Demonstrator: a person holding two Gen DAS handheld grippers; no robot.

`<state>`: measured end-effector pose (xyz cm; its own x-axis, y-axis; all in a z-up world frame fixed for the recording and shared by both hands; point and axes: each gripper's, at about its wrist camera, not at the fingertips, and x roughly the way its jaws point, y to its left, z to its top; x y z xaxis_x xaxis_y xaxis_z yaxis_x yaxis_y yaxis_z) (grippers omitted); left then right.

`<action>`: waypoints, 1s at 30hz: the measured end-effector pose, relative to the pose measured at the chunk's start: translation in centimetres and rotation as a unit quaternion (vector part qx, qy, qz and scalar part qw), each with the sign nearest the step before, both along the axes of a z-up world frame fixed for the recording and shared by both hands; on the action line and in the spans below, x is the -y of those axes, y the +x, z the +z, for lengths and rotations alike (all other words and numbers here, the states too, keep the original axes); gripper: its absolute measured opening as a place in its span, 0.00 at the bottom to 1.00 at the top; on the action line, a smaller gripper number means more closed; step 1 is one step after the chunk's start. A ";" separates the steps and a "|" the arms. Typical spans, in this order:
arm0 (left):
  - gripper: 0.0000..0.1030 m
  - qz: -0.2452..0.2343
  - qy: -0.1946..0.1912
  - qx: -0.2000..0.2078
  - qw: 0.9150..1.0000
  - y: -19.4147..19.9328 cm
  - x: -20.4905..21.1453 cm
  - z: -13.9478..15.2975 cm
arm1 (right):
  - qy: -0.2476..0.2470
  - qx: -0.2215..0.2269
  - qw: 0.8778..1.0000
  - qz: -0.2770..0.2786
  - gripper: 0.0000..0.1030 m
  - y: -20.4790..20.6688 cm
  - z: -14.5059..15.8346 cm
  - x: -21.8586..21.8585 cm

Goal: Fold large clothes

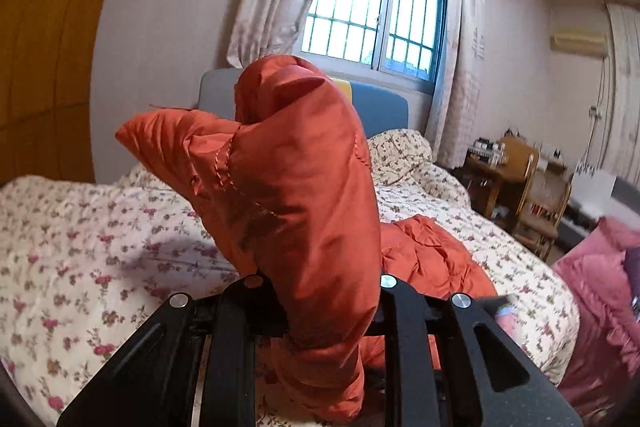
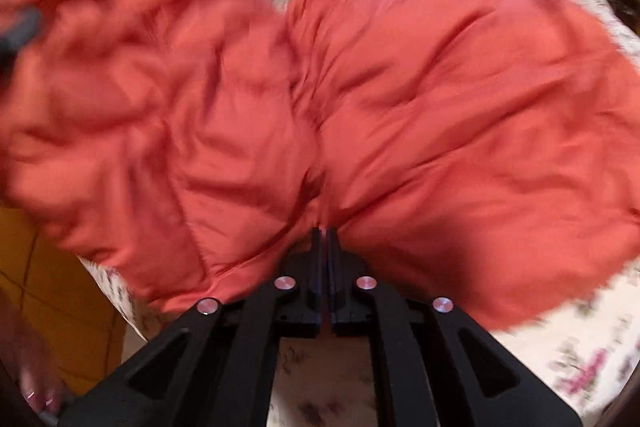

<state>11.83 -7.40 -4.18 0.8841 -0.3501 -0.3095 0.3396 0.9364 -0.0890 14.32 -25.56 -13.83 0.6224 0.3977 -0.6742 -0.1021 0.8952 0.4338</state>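
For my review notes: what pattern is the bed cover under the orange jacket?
Cream with small red-pink flowers; the bed cover shows best in the left wrist view.

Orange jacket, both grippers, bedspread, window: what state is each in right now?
orange jacket: bunched, part lifted, the rest lying on the bed.
left gripper: shut on the jacket's lifted fold.
right gripper: fingers pinched on the jacket's edge.
floral bedspread: rumpled over the bed.
window: curtains drawn apart.

A home bedroom — floral bed (image 1: 100, 239) (curtained window (image 1: 376, 7)).
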 end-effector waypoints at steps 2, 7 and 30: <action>0.20 0.002 0.004 -0.001 1.000 0.1 0.5 0.0 | -0.014 0.034 0.999 -0.032 0.16 -1.9 1.5 2.3; 0.20 -0.005 0.022 0.007 1.000 -0.1 2.1 0.2 | -0.084 0.035 0.987 -0.134 0.16 -3.8 1.3 7.5; 0.23 -0.124 0.120 0.008 0.985 0.6 14.7 -3.9 | -0.017 0.015 0.971 -0.239 0.18 -7.5 1.3 18.3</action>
<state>12.47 -22.11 -8.06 0.7866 -0.4738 -0.3960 0.5594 0.8184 0.1318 6.86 -43.81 -12.50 0.7499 0.0374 -0.6605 0.3156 0.8572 0.4069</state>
